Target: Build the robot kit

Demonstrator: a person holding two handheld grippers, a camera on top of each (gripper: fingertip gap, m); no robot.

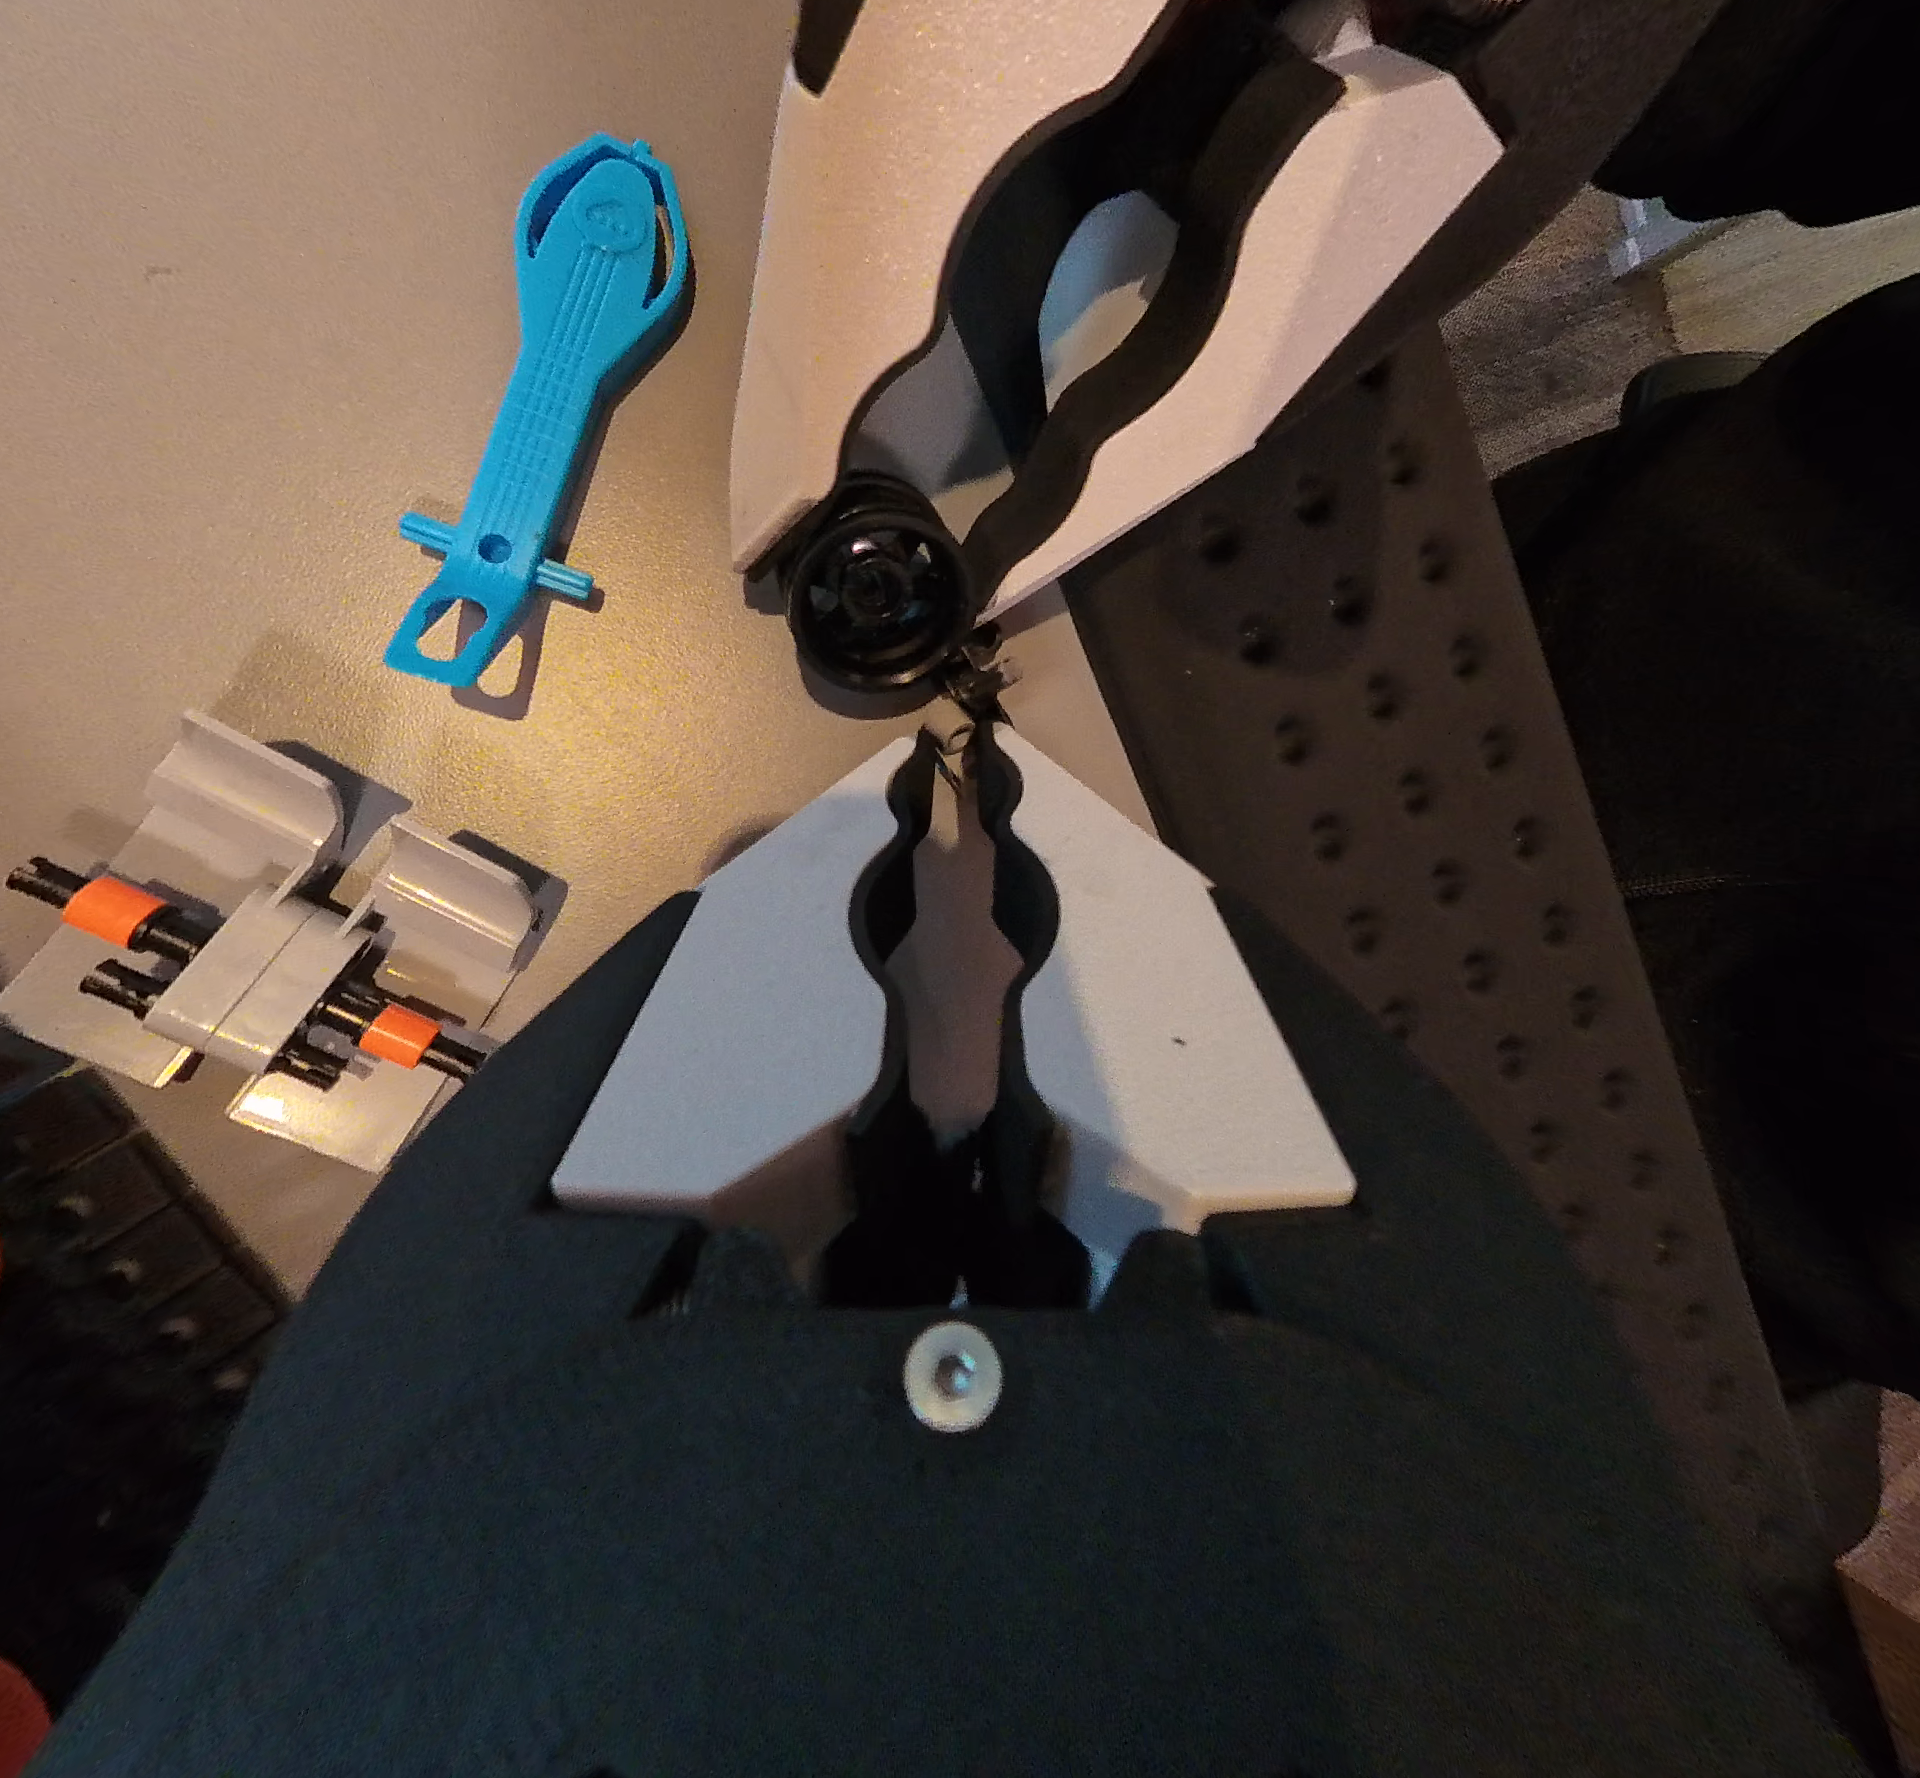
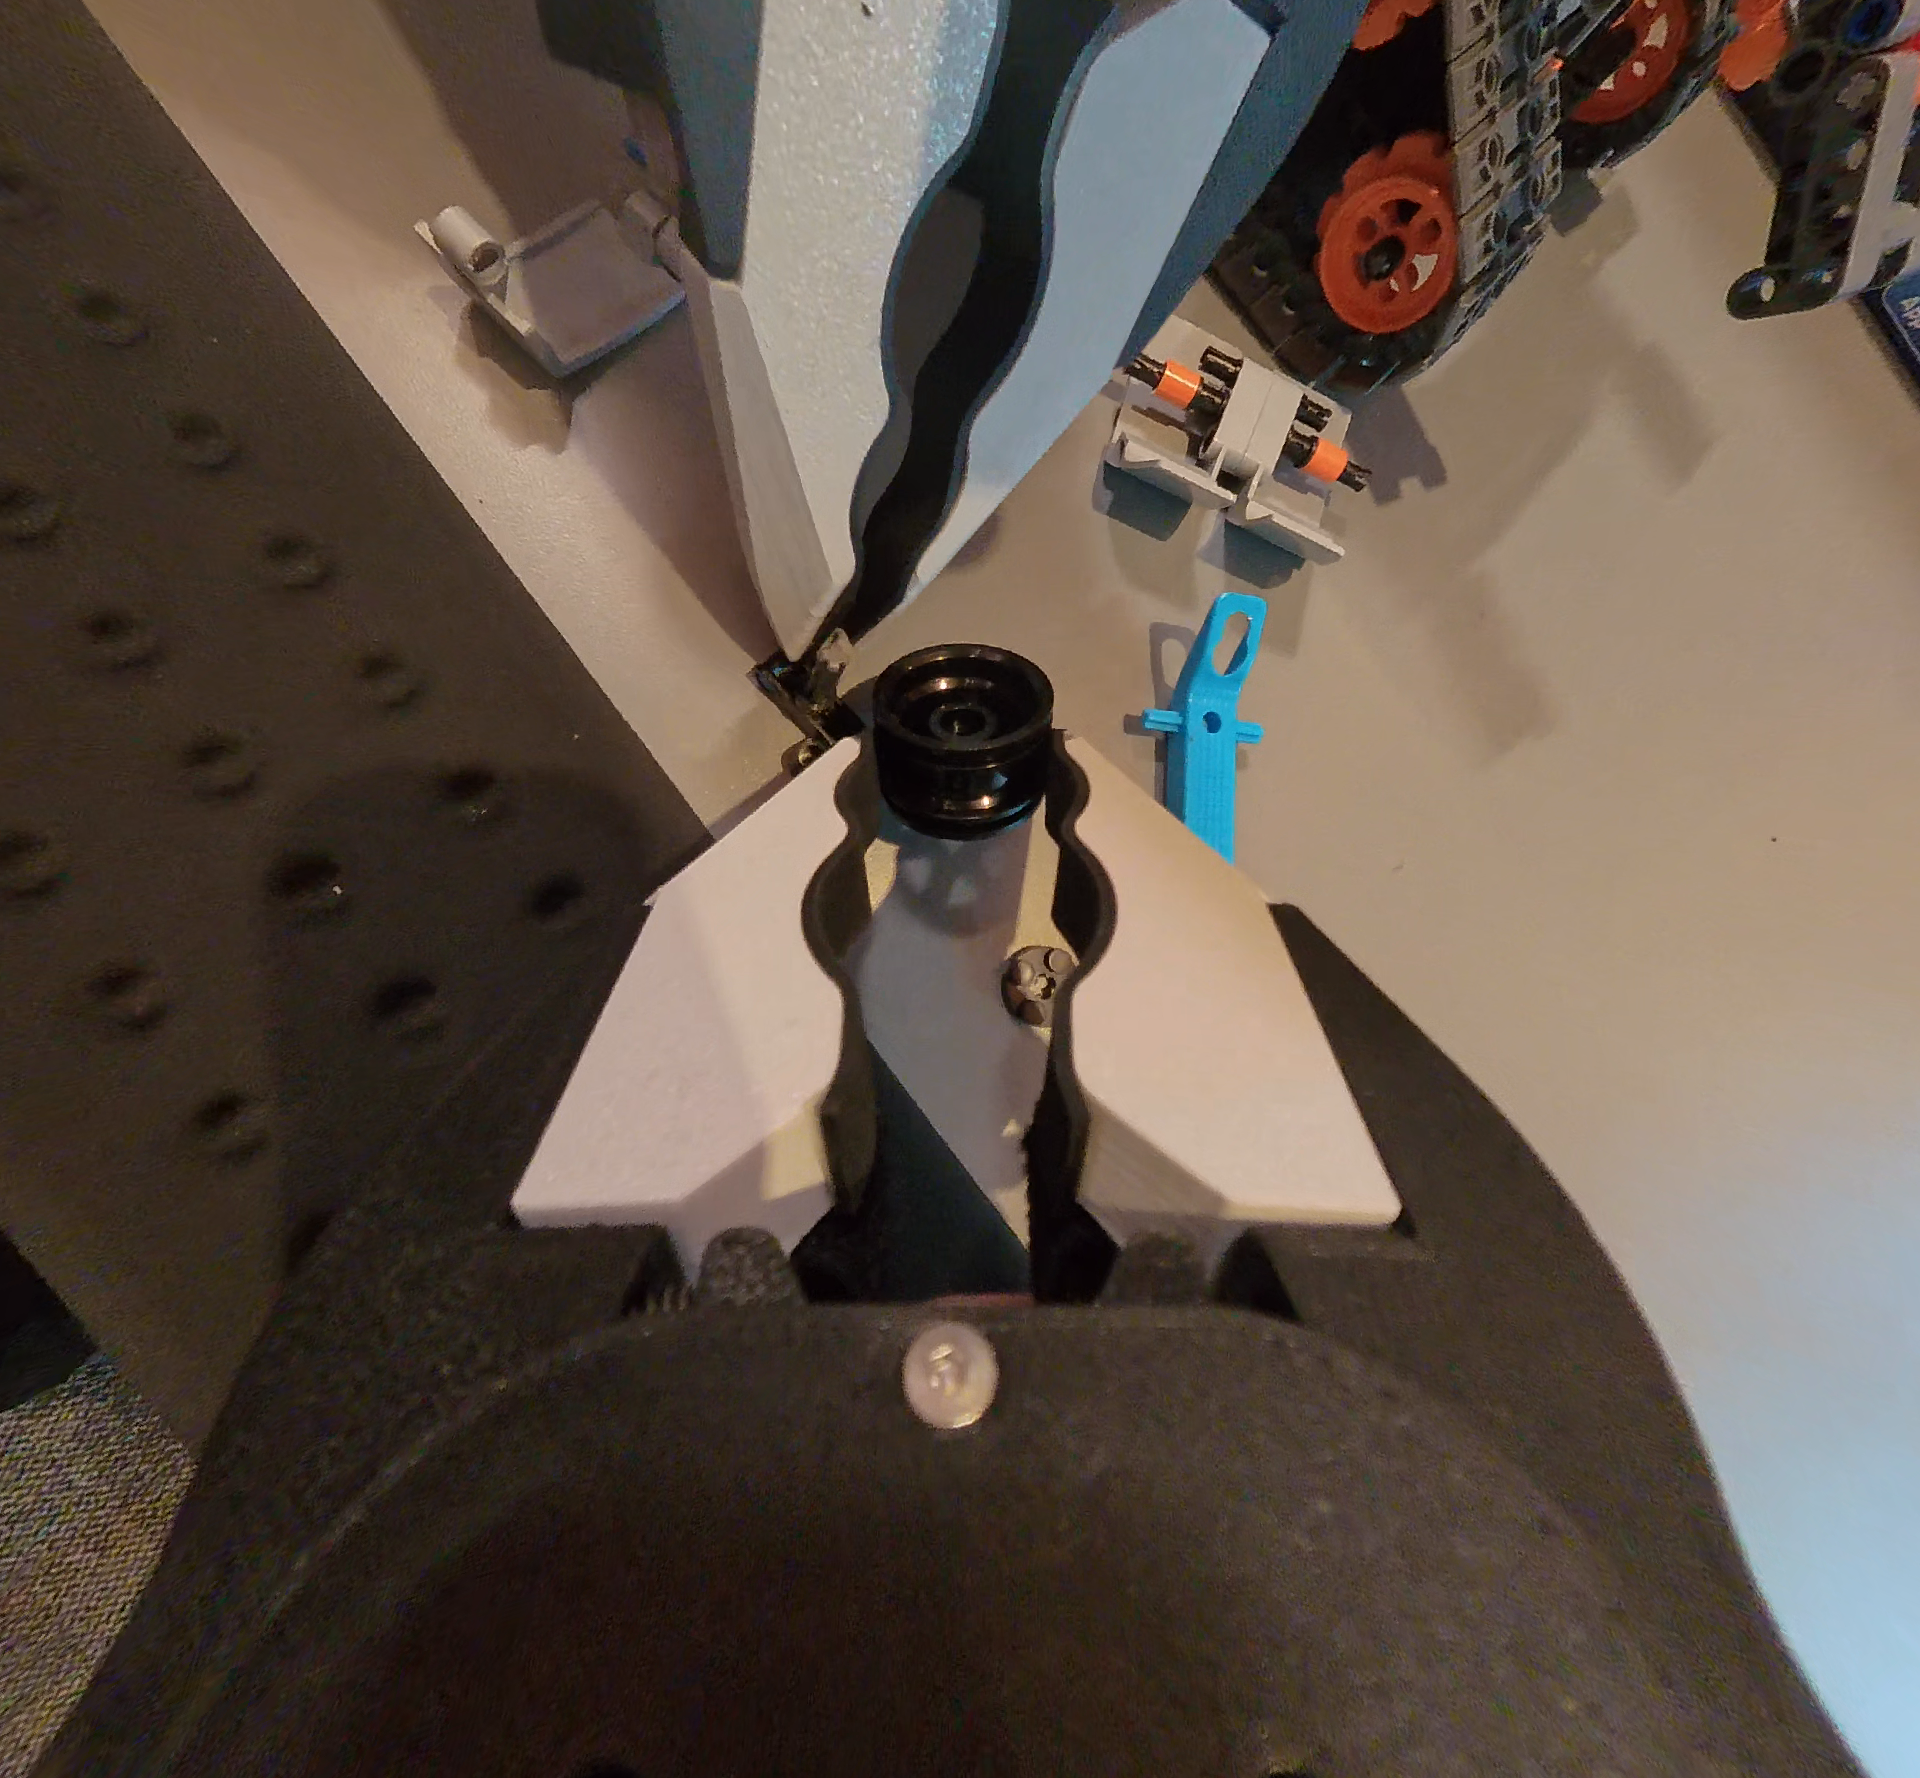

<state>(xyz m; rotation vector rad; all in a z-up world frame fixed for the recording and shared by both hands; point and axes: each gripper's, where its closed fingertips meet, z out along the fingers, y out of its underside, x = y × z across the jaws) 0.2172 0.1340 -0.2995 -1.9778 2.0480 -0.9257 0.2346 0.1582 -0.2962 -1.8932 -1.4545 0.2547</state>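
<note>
My right gripper [image 2: 961, 762] is shut on a small black wheel [image 2: 961, 726], held by its rim at the fingertips above the pale table. My left gripper [image 1: 948, 754] is shut on a small black pin [image 1: 975, 689] that sticks out past its tips. The two grippers meet tip to tip. In the left wrist view the right gripper [image 1: 878, 565] comes in from the top, and the pin's end sits right beside the wheel [image 1: 878, 601]. In the right wrist view the left gripper [image 2: 826, 642] comes down from the top with the pin [image 2: 805, 689] just left of the wheel.
A blue plastic tool [image 1: 551, 409] [image 2: 1205, 752] lies on the table. A grey assembly with orange bushes on black axles [image 1: 281, 949] [image 2: 1236, 450] lies near it. There are also a grey panel piece [image 2: 561, 284], an orange-wheeled tracked model [image 2: 1507, 118] and a dark perforated strip [image 1: 1403, 793]. Only a small space, under 4 cm, lies between the two pairs of fingers.
</note>
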